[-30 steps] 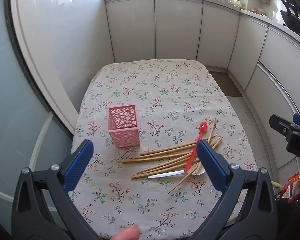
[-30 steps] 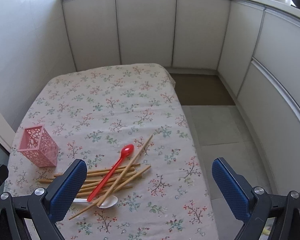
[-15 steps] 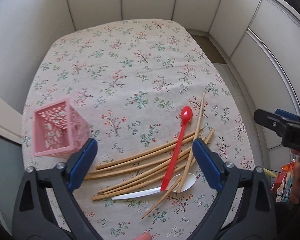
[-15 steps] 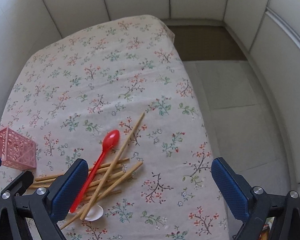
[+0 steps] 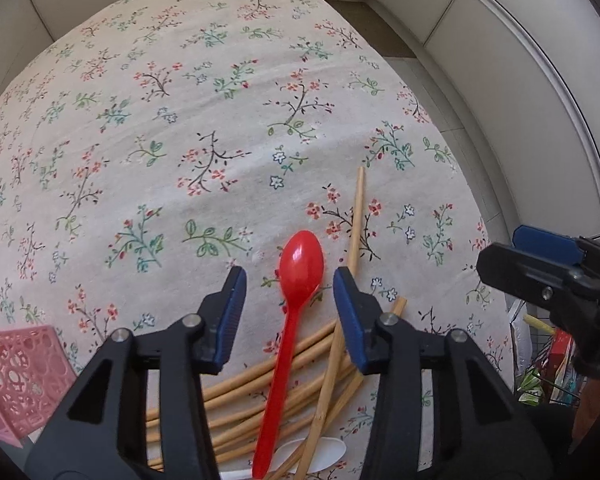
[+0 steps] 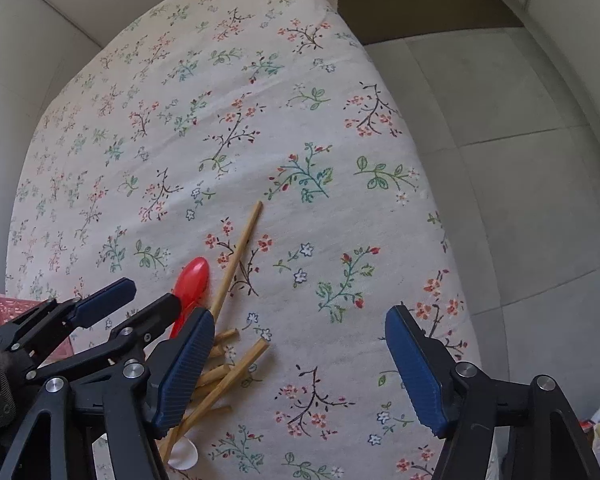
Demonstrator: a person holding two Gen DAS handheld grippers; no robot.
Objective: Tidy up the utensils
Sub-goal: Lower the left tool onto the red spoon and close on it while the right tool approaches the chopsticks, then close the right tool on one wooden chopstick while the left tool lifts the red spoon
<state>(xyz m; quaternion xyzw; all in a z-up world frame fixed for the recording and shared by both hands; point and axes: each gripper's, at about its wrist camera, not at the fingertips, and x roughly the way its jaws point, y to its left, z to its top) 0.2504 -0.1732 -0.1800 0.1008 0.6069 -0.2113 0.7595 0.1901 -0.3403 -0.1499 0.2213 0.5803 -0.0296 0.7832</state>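
A red plastic spoon (image 5: 302, 264) lies on top of several wooden chopsticks (image 5: 332, 364) on the floral tablecloth (image 5: 220, 128); a white spoon (image 5: 324, 456) lies under the pile. My left gripper (image 5: 288, 284) points down over the red spoon. Its jaws are closing with the spoon's neck between them, and the pads stand clear of it. My right gripper (image 6: 300, 328) hovers to the right of the pile, jaws closing over bare cloth. The chopsticks' ends (image 6: 236, 360) lie by its left finger (image 6: 188, 364). The red spoon (image 6: 194, 276) shows behind the left gripper (image 6: 140, 304).
A pink perforated holder (image 5: 20, 372) stands at the table's left edge, also at the far left in the right wrist view (image 6: 4, 306). White cabinet fronts (image 5: 520, 80) curve around the table. The grey tiled floor (image 6: 520, 160) runs along the table's right edge.
Both grippers have come down and tilted toward the utensil pile, and their jaws have narrowed. The left one now straddles the red spoon; the pink holder has slid to the view's lower left.
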